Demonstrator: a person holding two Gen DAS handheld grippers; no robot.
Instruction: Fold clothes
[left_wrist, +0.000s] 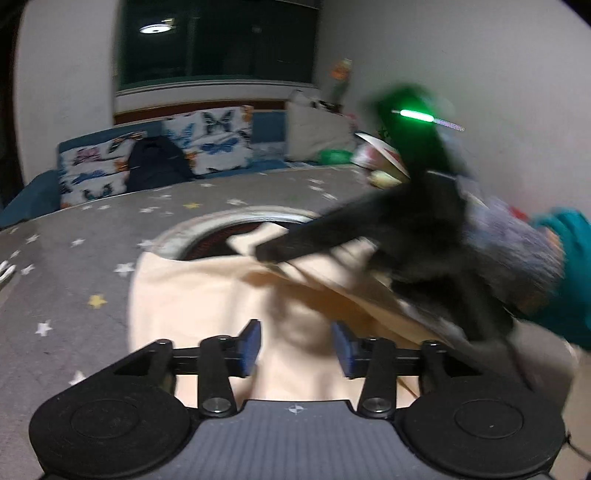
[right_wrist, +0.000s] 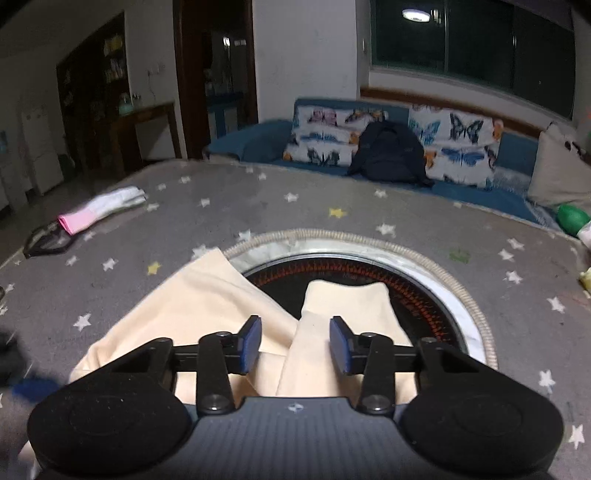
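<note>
Both jaws stand apart, gripping nothing: the left gripper and right gripper hover over the cream cotton garment, which lies rumpled across the grey star-print tablecloth and round black inset cooktop.

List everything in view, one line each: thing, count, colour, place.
garment: one, cream, spread on the table, partly over the round insert
table cover: one, grey with stars
round insert: one, black and red with pale rim, table centre
cloth: one, white and pink, far left of table
sofa: one, blue, behind table
butterfly cushions: two, white
backpack: one, dark, on sofa
left gripper: open above garment
right gripper: open, garment fold between its fingers
</note>
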